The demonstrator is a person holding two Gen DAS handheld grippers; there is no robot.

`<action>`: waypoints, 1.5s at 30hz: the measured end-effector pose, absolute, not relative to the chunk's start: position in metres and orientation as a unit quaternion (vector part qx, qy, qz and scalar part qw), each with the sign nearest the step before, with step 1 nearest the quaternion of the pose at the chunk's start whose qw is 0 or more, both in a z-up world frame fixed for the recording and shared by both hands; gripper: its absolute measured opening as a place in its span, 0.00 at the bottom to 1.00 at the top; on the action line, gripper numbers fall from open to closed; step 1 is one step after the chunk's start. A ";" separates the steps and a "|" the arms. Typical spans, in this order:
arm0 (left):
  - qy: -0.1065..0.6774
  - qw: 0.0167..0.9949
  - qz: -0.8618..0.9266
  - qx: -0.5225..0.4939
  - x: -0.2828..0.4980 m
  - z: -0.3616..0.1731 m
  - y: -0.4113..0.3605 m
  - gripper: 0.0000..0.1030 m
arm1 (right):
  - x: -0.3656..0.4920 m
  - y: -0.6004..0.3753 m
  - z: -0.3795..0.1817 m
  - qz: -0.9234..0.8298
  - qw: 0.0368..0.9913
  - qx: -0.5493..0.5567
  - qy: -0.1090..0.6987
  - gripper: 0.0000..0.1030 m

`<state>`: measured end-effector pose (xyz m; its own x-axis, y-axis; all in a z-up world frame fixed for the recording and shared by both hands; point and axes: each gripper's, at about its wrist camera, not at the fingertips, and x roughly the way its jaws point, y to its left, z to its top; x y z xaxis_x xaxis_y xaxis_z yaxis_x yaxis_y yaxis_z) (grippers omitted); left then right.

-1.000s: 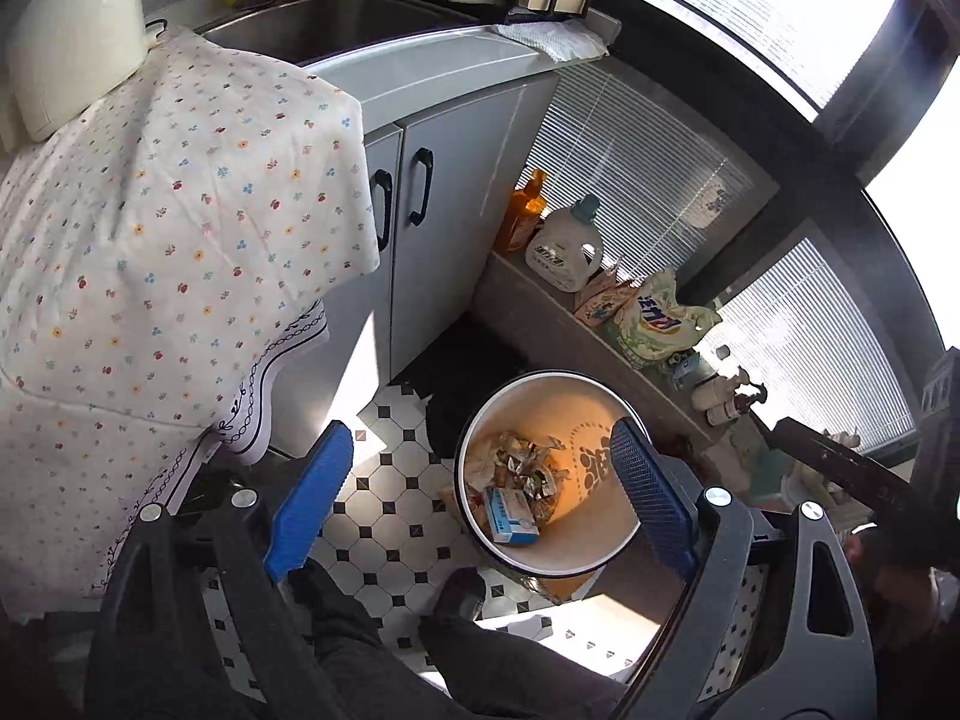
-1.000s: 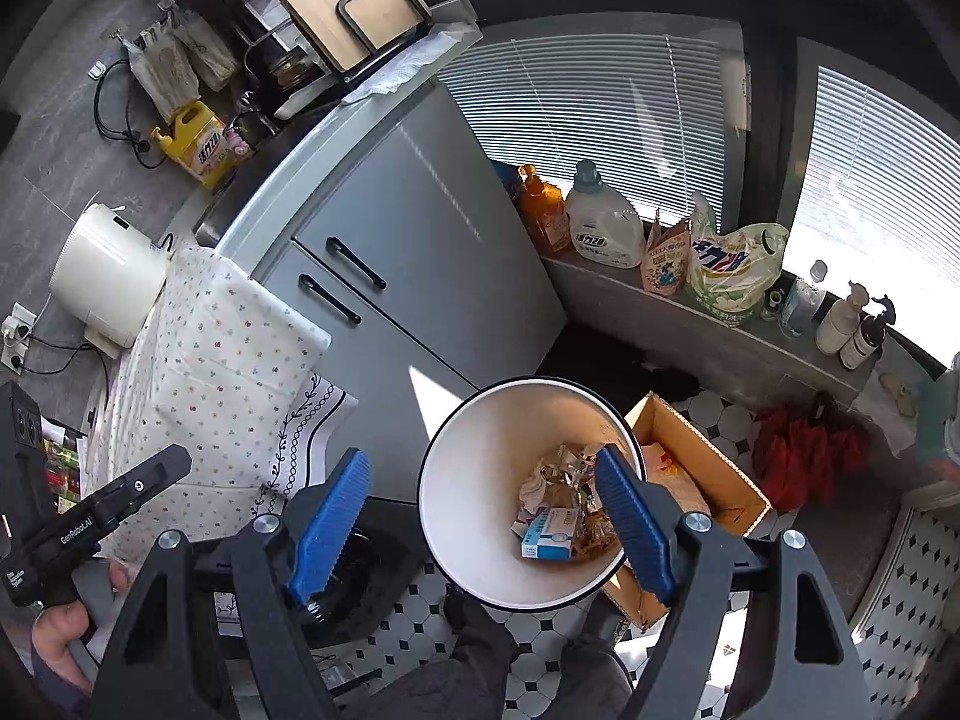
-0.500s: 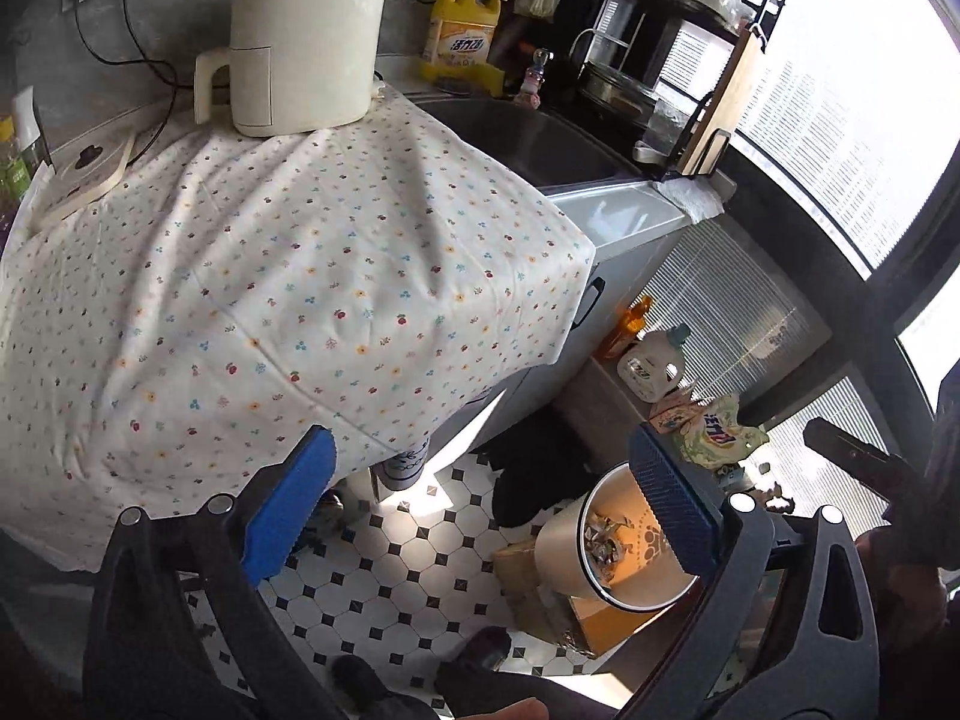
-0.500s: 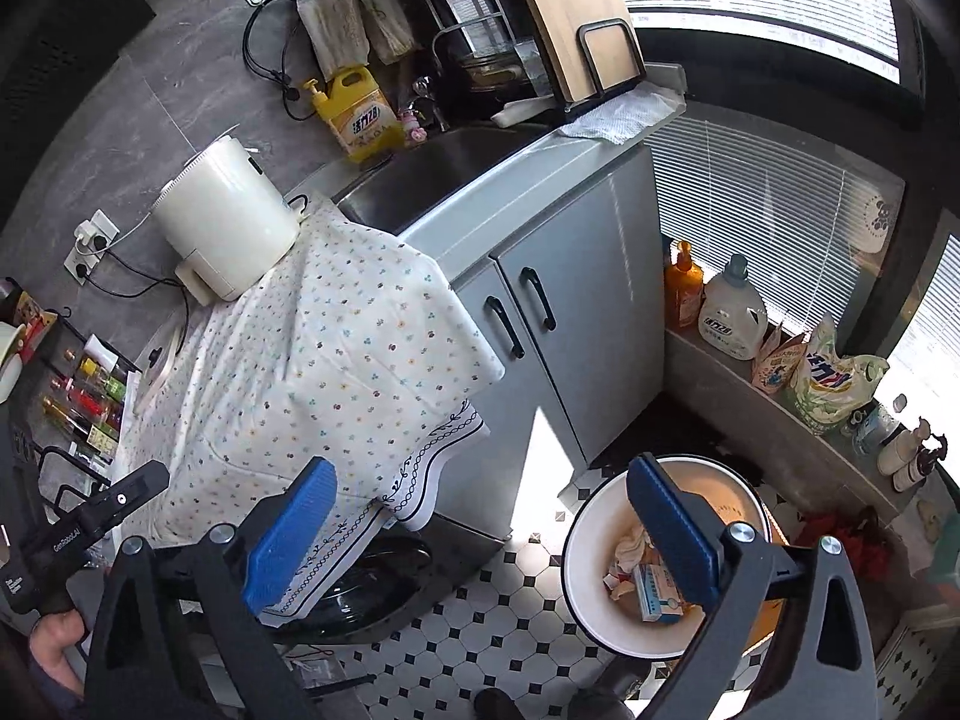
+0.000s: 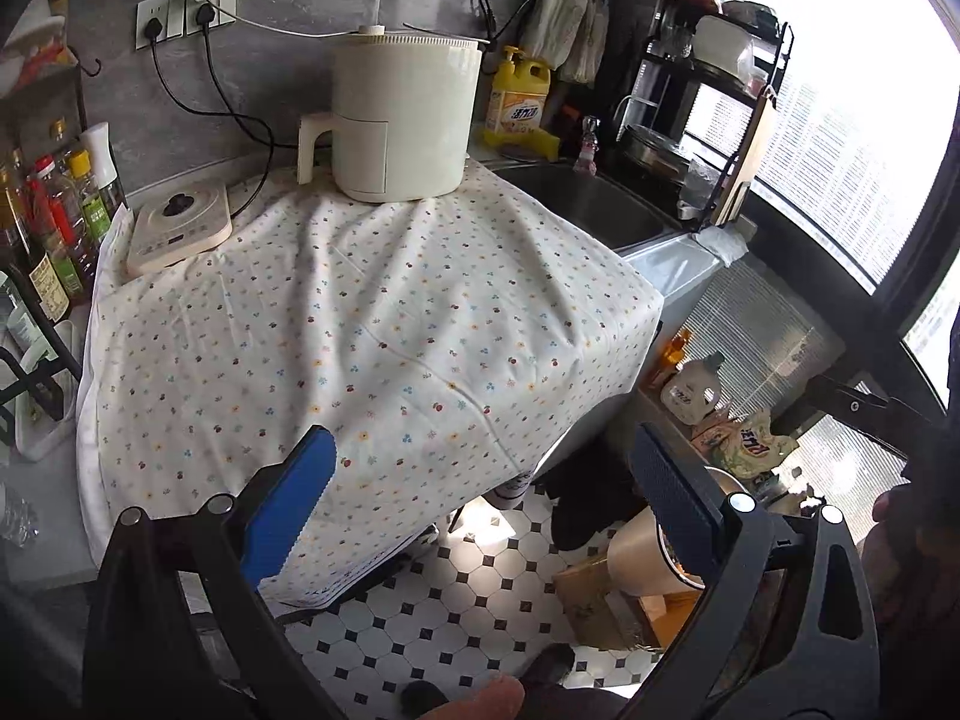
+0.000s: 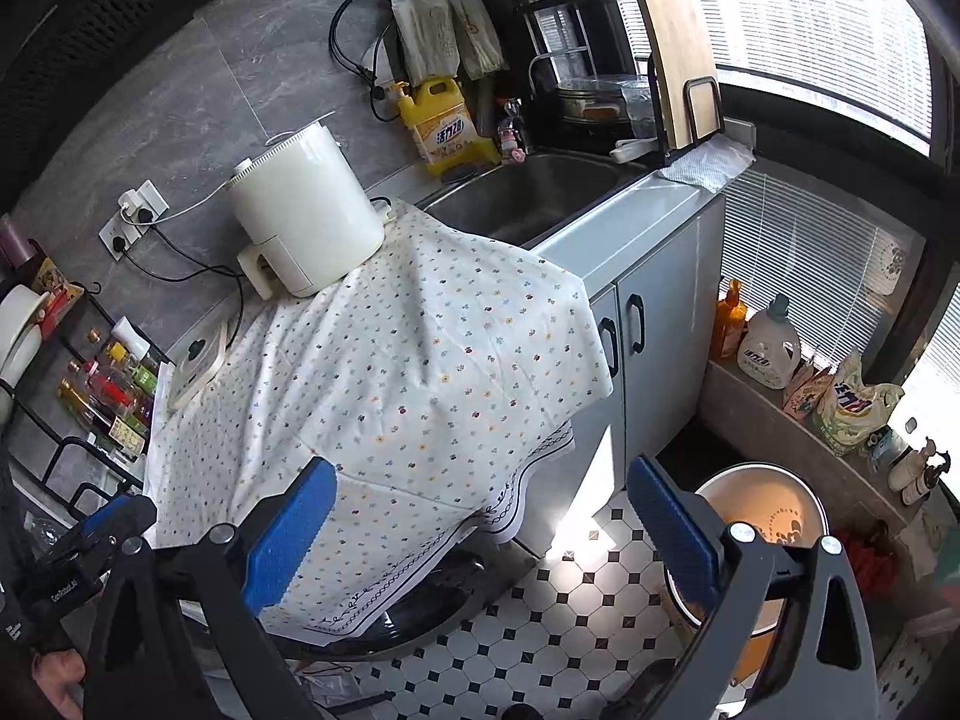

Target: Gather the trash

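Two grippers are in our hands, both with jaws spread wide and nothing between the blue pads. Our landmark is the flowered cloth (image 5: 372,324), draped over a counter-height surface. Going left to right: to the left of the cloth we see a rack of sauce bottles (image 5: 54,222); on the cloth's left rear corner lies a flat cream appliance with a black knob (image 5: 179,227); on its rear edge stands a cream air fryer (image 5: 399,120). Our left gripper (image 5: 480,501) hangs released over the cloth's front edge. To the right of the cloth sit a yellow detergent jug (image 5: 521,103), then the steel sink (image 5: 591,201).

Below and to the right of the cloth, on the black-and-white tiled floor (image 5: 480,594), stands the trash bin (image 6: 762,516), a round pale pail beside a cardboard box (image 5: 600,600); its contents are hidden behind a gripper finger. Our right gripper (image 6: 480,516) is likewise released, hovering over the cloth's front corner, with the bin just behind its right finger.
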<state>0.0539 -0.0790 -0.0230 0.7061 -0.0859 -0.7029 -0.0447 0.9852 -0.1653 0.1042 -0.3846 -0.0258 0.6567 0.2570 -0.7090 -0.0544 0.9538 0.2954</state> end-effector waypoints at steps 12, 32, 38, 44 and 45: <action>0.346 0.935 -0.046 -0.061 0.020 0.006 -0.067 0.94 | 0.037 -0.358 0.017 0.059 0.926 0.107 0.357 0.92; 0.316 0.944 -0.087 -0.038 -0.009 0.027 -0.110 0.94 | -0.031 -0.390 0.035 0.006 0.940 0.097 0.326 0.92; 0.314 0.945 -0.087 -0.038 -0.012 0.029 -0.113 0.94 | -0.037 -0.391 0.037 0.002 0.943 0.092 0.320 0.92; 0.312 0.946 -0.084 -0.040 -0.013 0.032 -0.114 0.94 | -0.038 -0.391 0.040 -0.002 0.945 0.088 0.314 0.92; 0.312 0.946 -0.083 -0.040 -0.013 0.032 -0.115 0.94 | -0.038 -0.390 0.040 -0.003 0.946 0.087 0.313 0.92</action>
<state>-0.0131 -0.1148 0.0322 0.7918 -0.1821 -0.5830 0.1326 0.9830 -0.1270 -0.0378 -0.3904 0.0405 0.8038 0.0493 -0.5928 0.0598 0.9848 0.1630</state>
